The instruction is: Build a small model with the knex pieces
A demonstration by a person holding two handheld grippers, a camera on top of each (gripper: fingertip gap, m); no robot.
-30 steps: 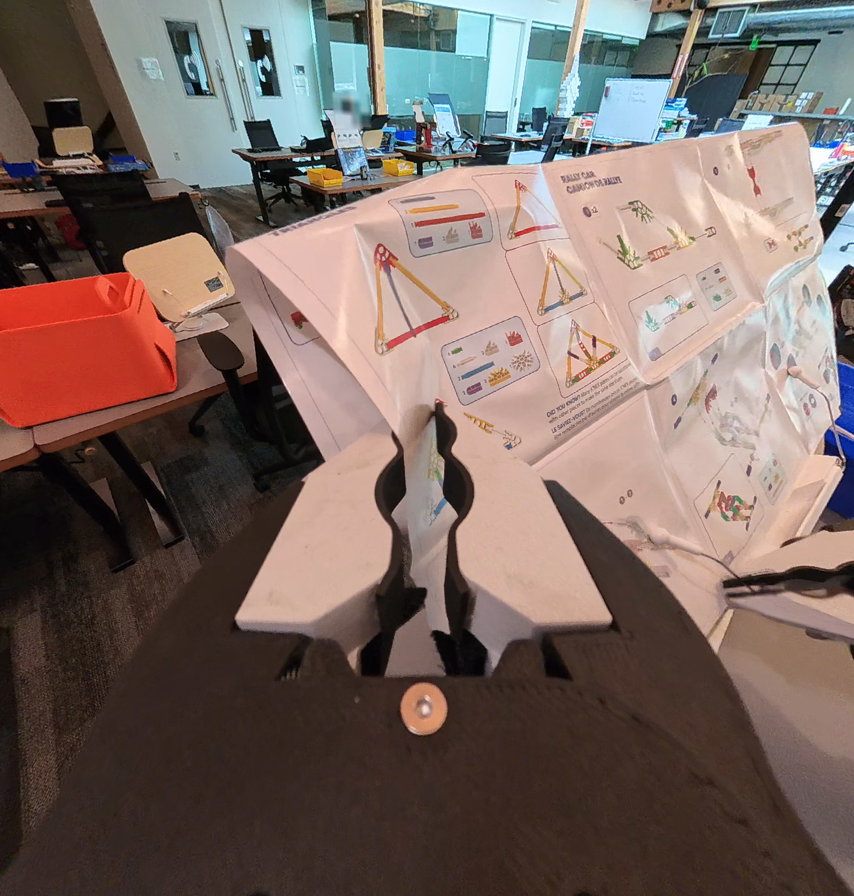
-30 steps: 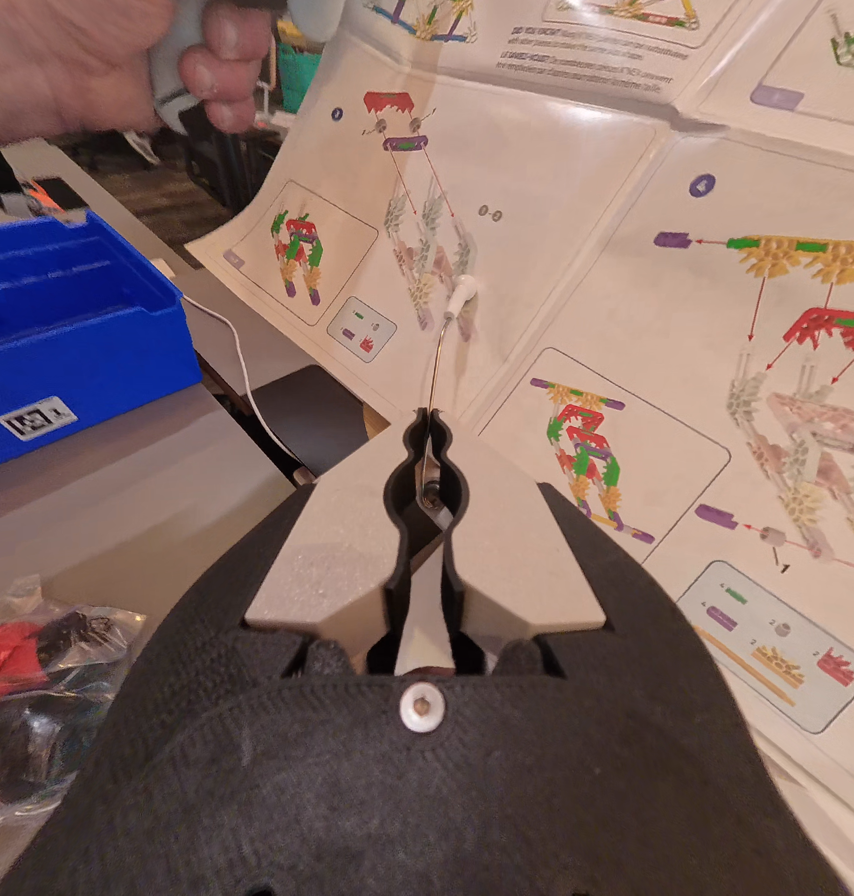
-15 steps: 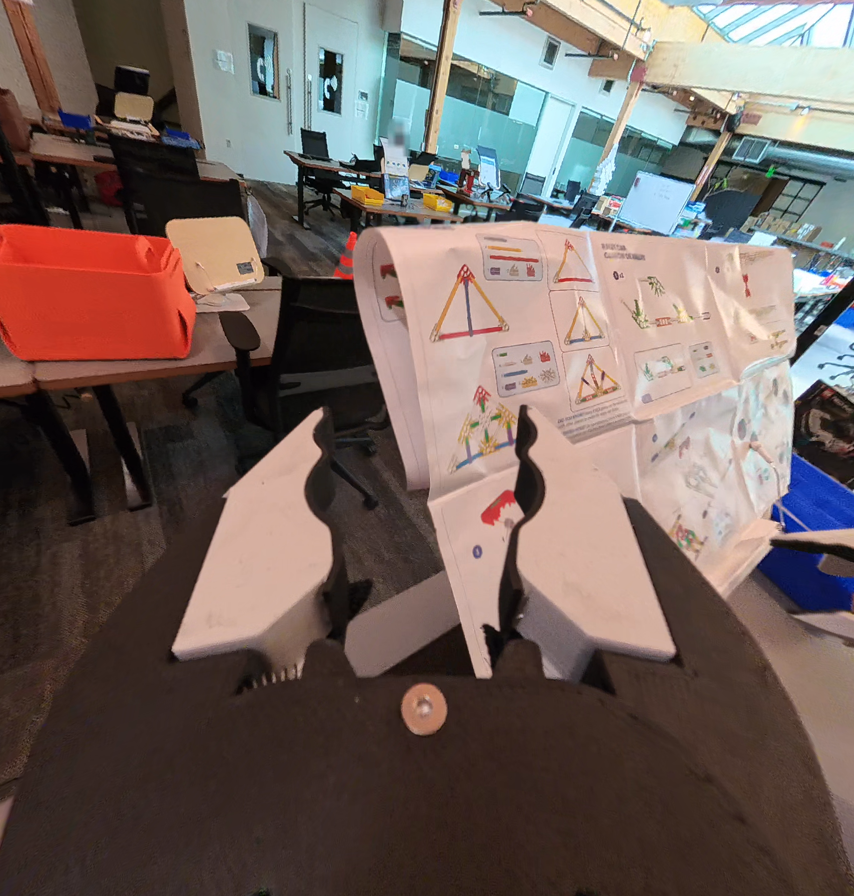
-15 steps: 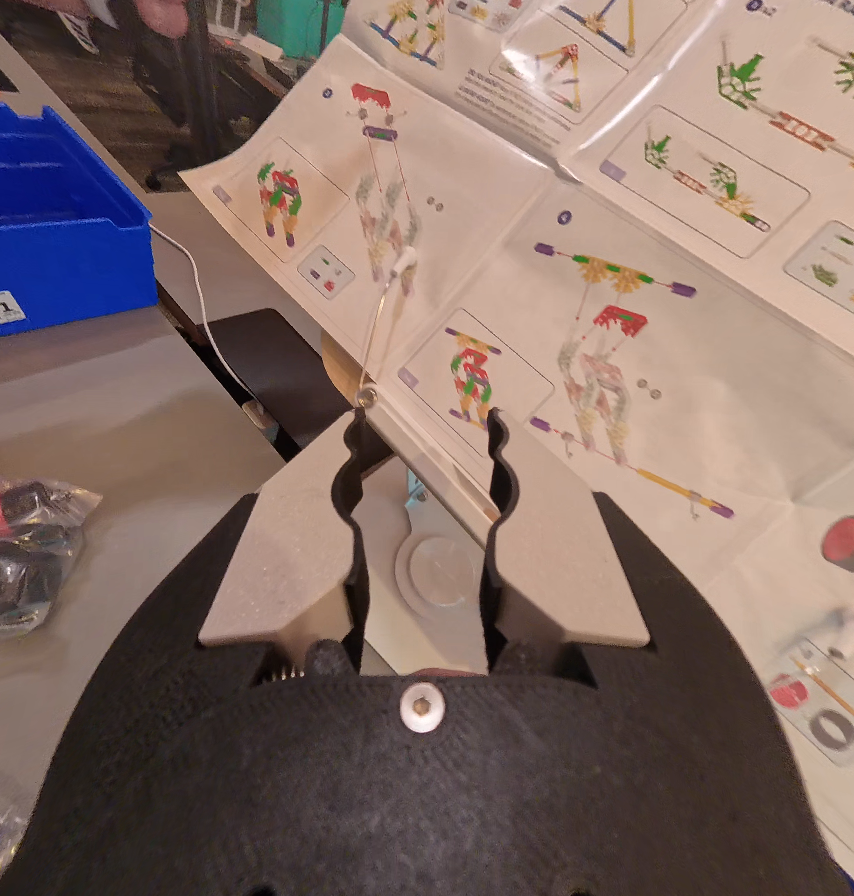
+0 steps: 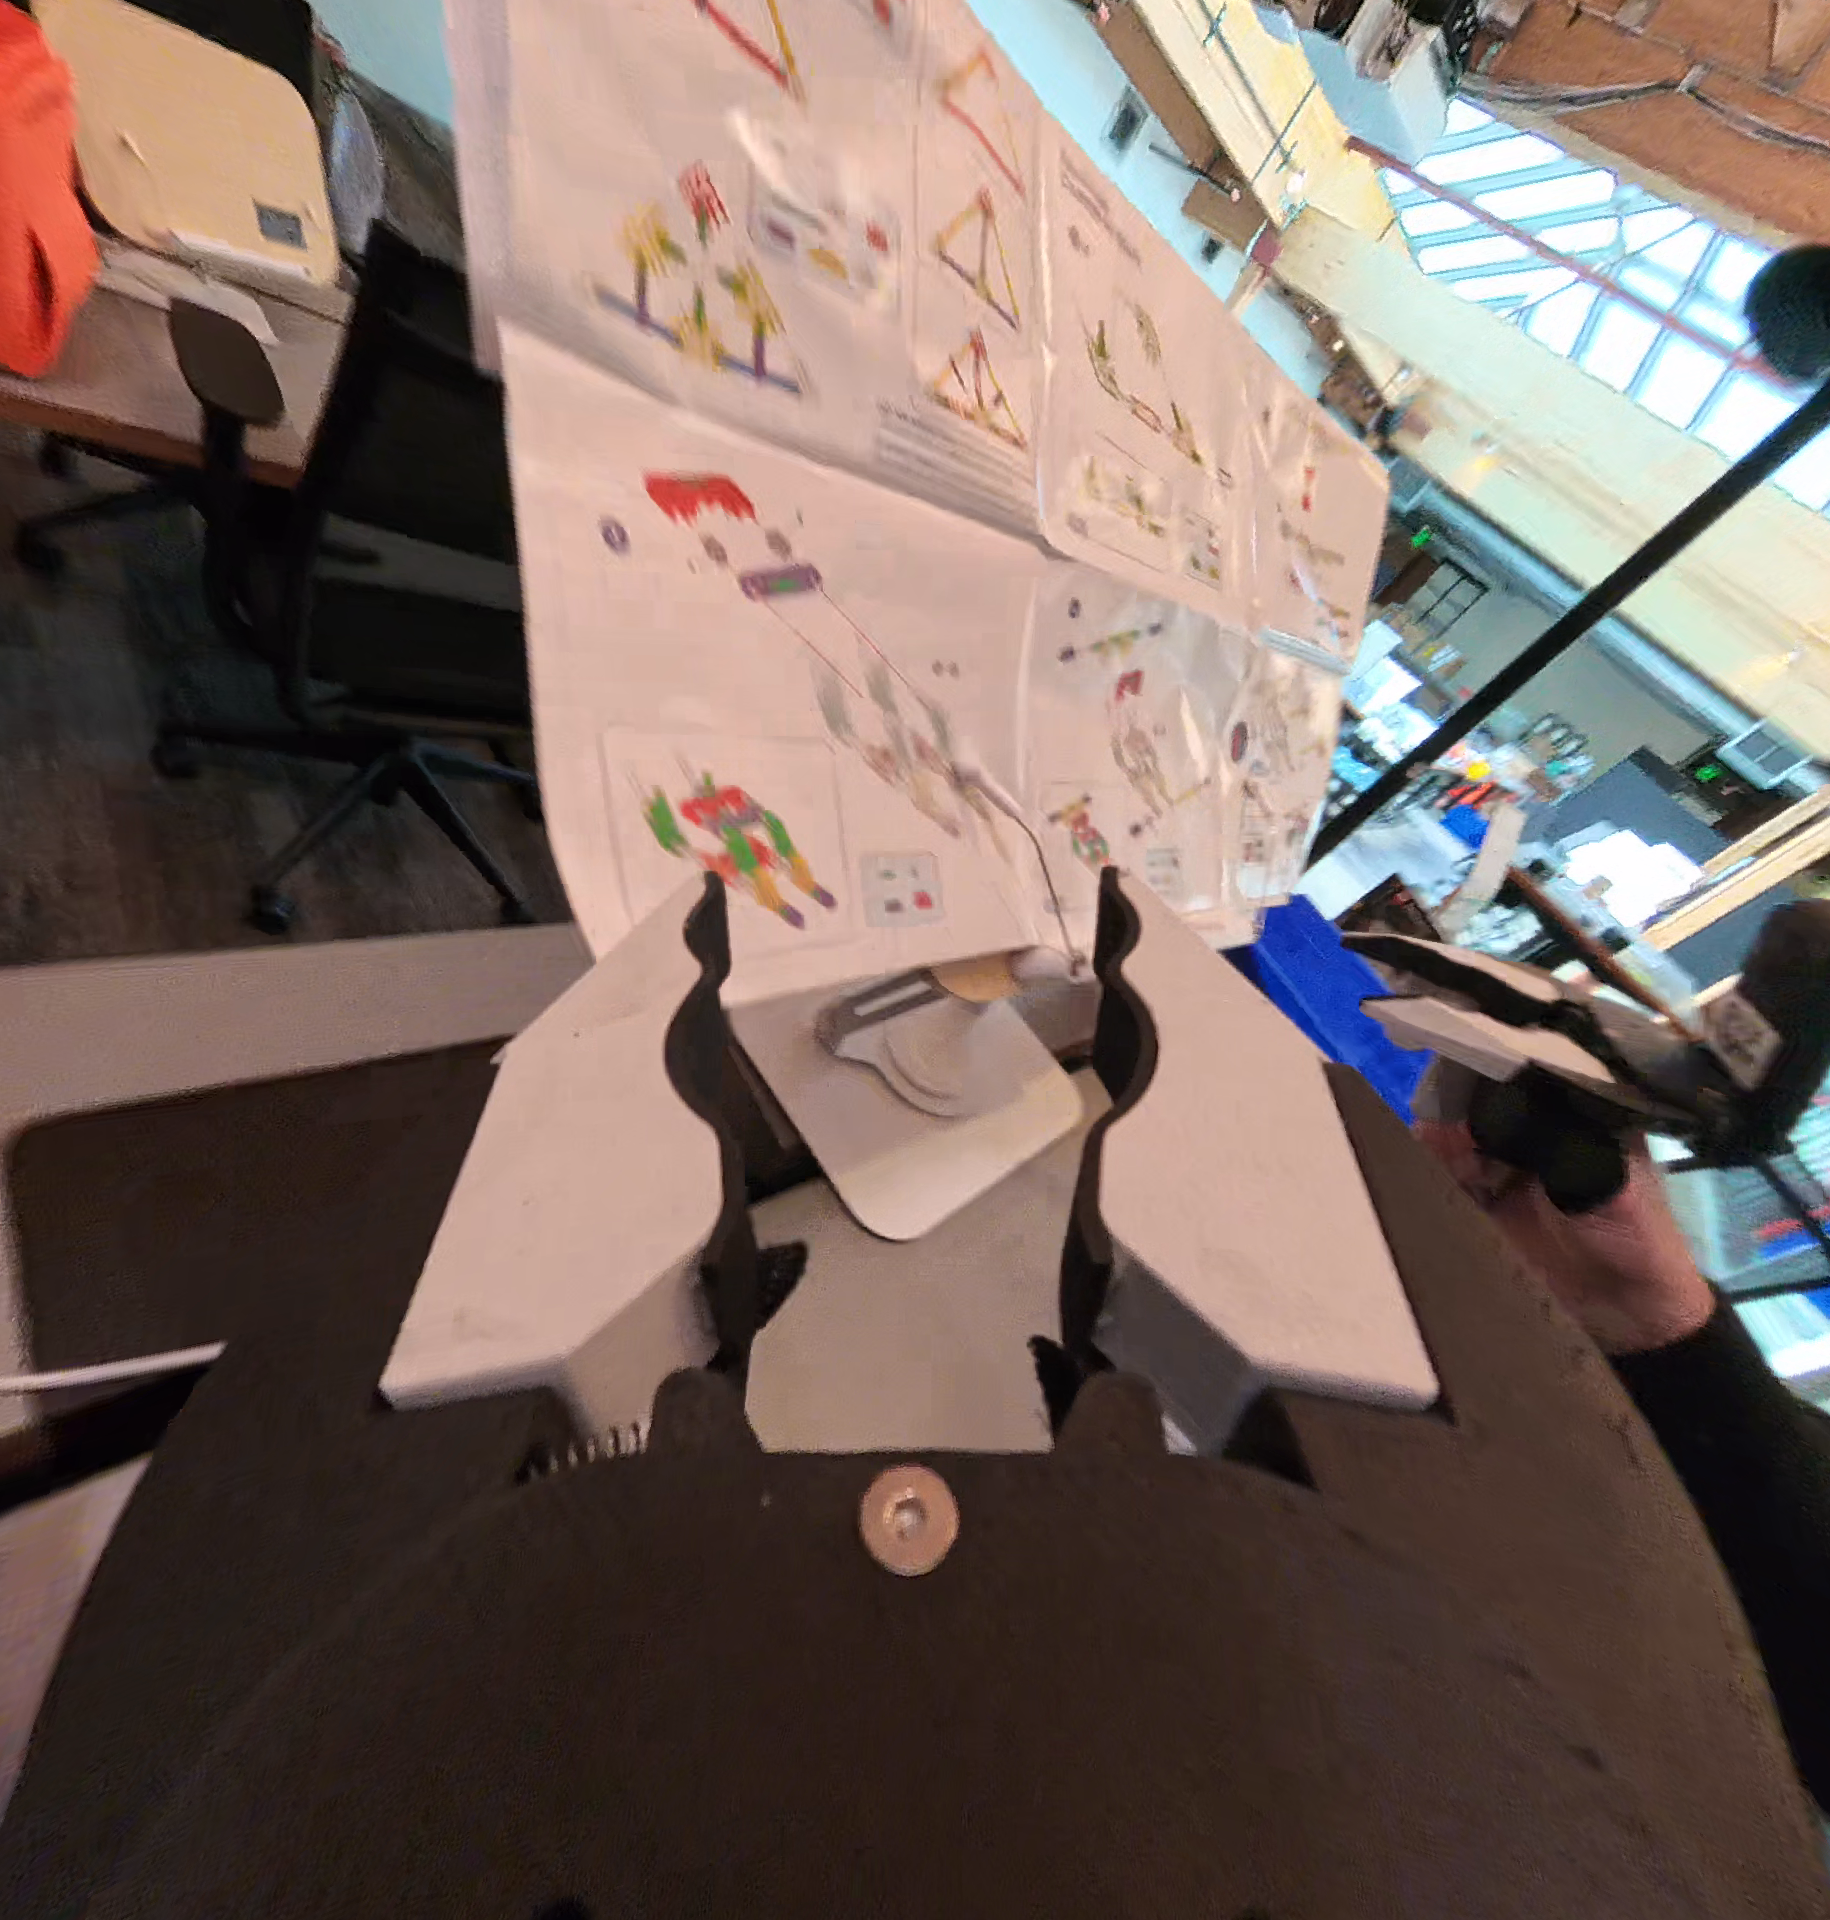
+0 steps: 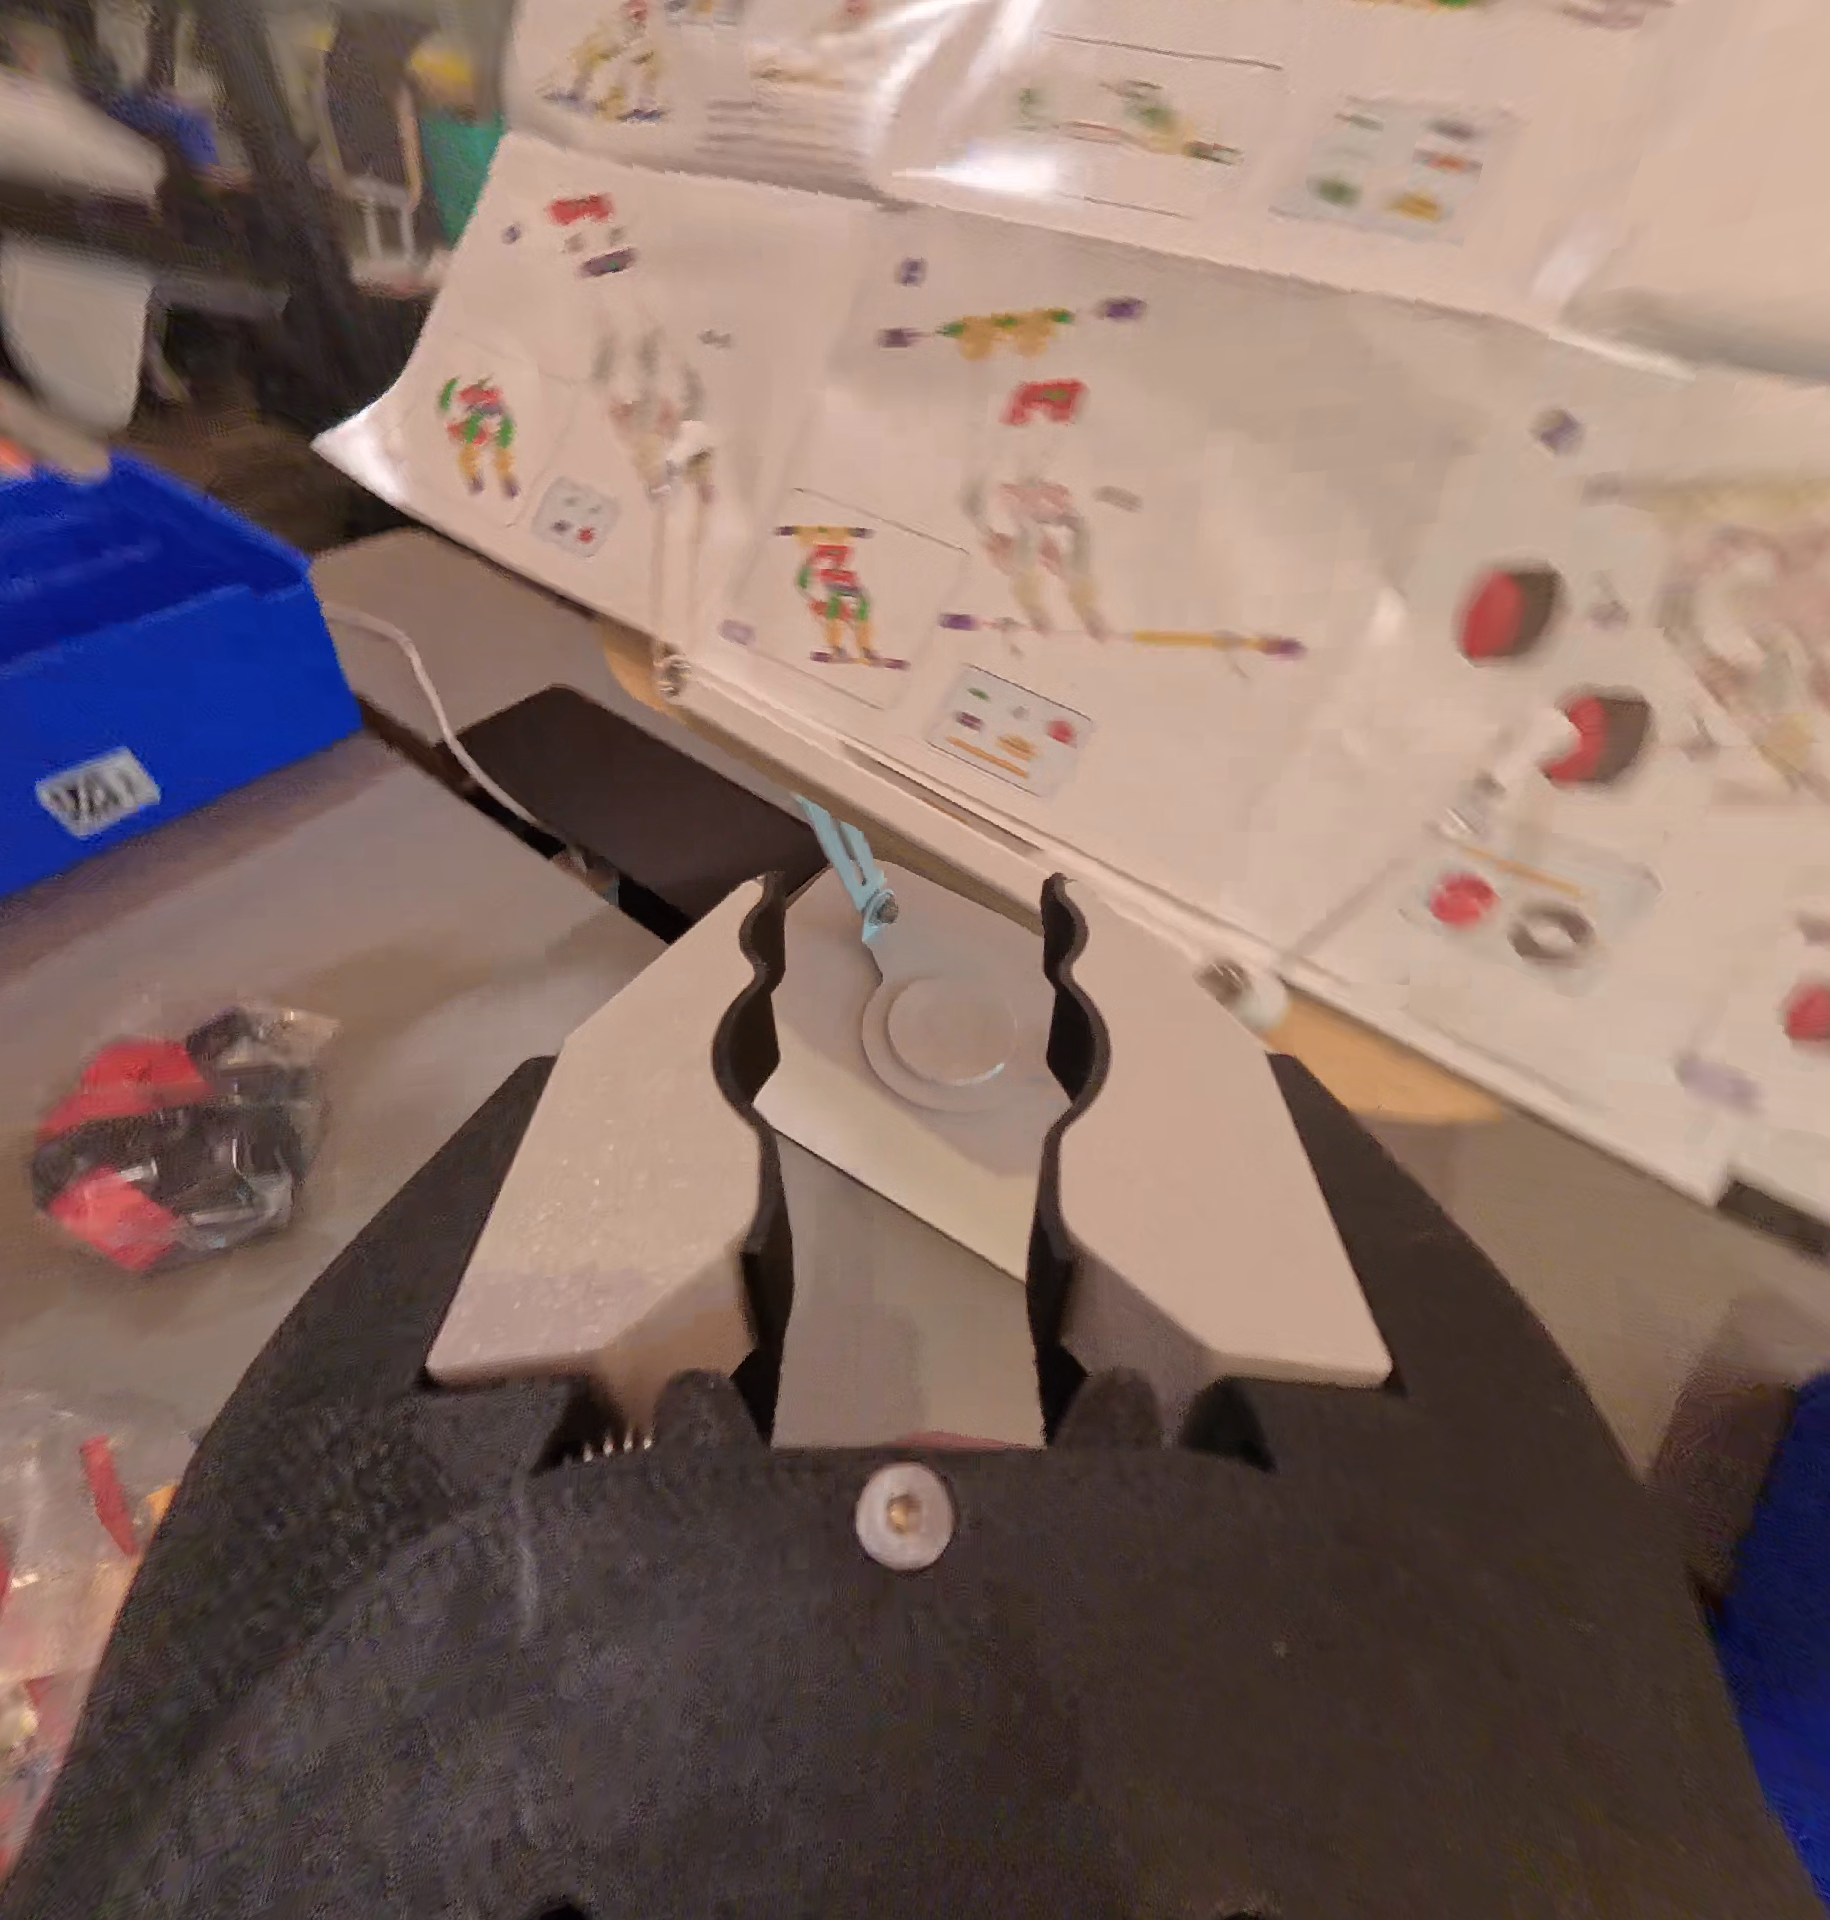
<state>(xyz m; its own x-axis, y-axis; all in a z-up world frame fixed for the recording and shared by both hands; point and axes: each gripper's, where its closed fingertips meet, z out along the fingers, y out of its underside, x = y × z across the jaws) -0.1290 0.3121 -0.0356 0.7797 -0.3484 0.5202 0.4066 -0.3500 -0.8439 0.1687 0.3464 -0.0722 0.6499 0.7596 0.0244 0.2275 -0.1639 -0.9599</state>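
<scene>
While both claws stood released, the sheet (image 5: 890,582) leaned alone on its stand (image 5: 932,1091).

Half a second before, the left claw (image 5: 906,904) still had the sheet's edge between its jaws; now it held nothing, centre frame, facing the stand's base. Right claw (image 6: 909,904) hung spread over the counter (image 6: 391,935), bin (image 6: 132,665) at left, bag (image 6: 173,1132) lower left.

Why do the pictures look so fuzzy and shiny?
Left wrist view: the instruction sheet is smeared by motion blur, and the skylights are washed out bright. Right wrist view: the sheet's drawings and the blue bin are blurred, and glare streaks the sheet's top.
</scene>
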